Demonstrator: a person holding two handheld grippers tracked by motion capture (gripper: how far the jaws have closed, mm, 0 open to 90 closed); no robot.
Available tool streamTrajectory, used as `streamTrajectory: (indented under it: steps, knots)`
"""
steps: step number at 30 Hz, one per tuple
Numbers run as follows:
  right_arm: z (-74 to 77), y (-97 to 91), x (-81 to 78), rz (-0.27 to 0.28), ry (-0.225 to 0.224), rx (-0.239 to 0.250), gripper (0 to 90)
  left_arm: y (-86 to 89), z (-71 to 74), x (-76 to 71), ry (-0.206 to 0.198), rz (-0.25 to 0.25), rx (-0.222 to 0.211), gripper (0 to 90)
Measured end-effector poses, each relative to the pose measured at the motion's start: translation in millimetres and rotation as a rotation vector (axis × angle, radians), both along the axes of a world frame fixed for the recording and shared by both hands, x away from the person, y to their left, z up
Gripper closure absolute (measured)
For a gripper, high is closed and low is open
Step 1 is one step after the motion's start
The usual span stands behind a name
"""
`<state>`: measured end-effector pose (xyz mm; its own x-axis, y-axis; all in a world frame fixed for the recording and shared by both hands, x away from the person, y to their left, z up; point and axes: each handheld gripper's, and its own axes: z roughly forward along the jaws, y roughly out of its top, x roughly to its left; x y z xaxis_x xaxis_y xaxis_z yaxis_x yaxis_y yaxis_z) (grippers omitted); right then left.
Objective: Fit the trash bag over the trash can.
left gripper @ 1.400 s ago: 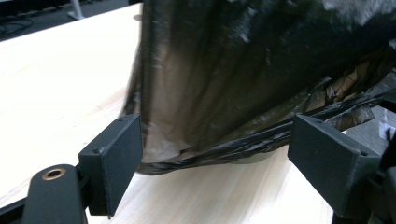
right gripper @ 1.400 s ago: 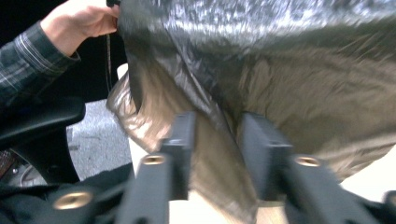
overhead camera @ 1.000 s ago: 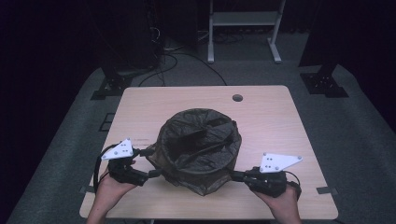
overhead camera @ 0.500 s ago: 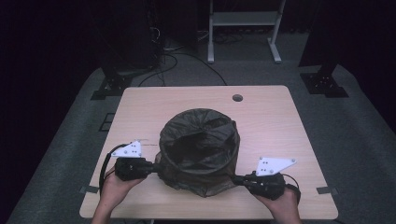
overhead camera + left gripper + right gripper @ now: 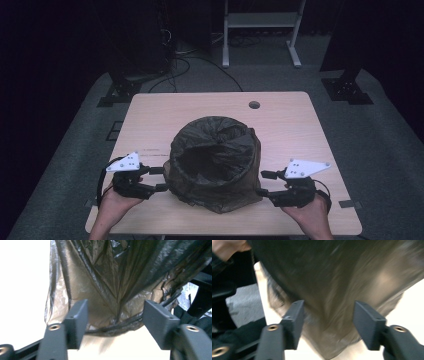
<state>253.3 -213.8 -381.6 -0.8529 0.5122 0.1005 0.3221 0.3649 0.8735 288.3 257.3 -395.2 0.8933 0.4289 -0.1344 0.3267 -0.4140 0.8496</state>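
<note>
One bag (image 5: pixel 216 165), dark plastic, on one table (image 5: pixel 150 115). Two grippers: left gripper (image 5: pixel 159 179), right gripper (image 5: pixel 266 183), each w/ two jaws and one grey plate on top. Two hands: left hand (image 5: pixel 111 205), right hand (image 5: pixel 311 216). One round hole (image 5: pixel 254 105) in the tabletop. One white stand (image 5: pixel 260 25) behind, w/ two legs.

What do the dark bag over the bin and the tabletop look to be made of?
Bag: thin plastic film, glossy and semi-translucent brown-black; it crinkles, folds and catches highlights in the left gripper view. Tabletop: pale wood or wood-look laminate, matte, faint grain; which one is unclear.
</note>
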Motion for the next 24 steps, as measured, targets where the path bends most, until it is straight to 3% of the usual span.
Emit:
streamTrajectory:
  steps: [1,2,4,8,9,11,13,18,21,24]
  knots:
    - [7.6,-5.4,3.9,-0.023,-0.009,0.013,27.9,2.9,-0.8,-2.2,0.001,0.015,0.005,23.9]
    - [7.6,-5.4,3.9,-0.023,-0.009,0.013,27.9,4.5,-1.6,-3.5,0.0,0.018,0.008,23.9]
    - [14.9,-8.0,7.9,-0.043,-0.017,0.011,17.8,8.7,-5.5,-7.1,0.005,0.029,0.02,17.6]
    - [31.4,-9.7,15.1,-0.034,-0.048,0.022,10.0,13.2,-16.8,-11.7,-0.004,0.059,0.065,8.0]
    - [39.4,-9.5,18.8,-0.023,-0.061,0.026,7.8,14.8,-22.9,-12.9,-0.007,0.082,0.079,0.5]
    - [42.3,-9.3,20.0,-0.024,-0.066,0.029,6.7,15.5,-26.3,-13.6,-0.003,0.083,0.083,0.0]
    - [50.5,-7.5,24.8,-0.013,-0.079,0.032,2.1,16.2,-34.9,-15.1,-0.003,0.074,0.119,0.0]
    - [64.4,1.6,35.3,0.016,-0.1,0.022,0.8,15.1,-55.0,-14.8,-0.005,0.072,0.185,0.0]
    - [73.5,8.9,42.9,0.051,-0.093,0.02,0.8,13.5,-68.9,-12.4,0.005,0.095,0.244,0.0]
    - [80.1,14.9,47.5,0.076,-0.083,0.017,0.8,13.4,-74.9,-10.6,0.02,0.099,0.261,0.0]
